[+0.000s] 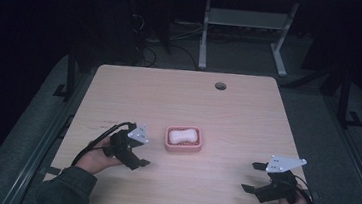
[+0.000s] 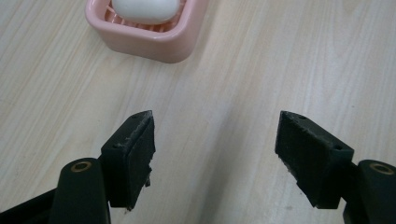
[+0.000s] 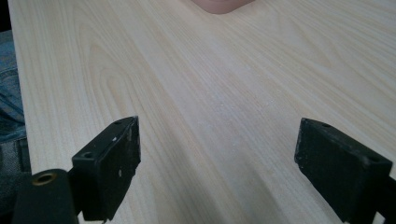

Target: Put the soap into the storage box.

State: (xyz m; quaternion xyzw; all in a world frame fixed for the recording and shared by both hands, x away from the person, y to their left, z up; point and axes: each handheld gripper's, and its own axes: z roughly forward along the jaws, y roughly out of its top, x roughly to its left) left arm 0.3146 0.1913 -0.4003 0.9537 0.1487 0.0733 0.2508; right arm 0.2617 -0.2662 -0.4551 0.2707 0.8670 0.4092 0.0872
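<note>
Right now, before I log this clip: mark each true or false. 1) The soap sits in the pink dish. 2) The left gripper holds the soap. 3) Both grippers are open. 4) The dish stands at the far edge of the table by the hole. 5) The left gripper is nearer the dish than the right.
1) True: the soap lies in the dish.
2) False: the left gripper is open over bare table, short of the dish.
3) True: the right gripper is open too, nothing between its fingers.
4) False: the dish stands mid-table, well short of the hole.
5) True.
</note>
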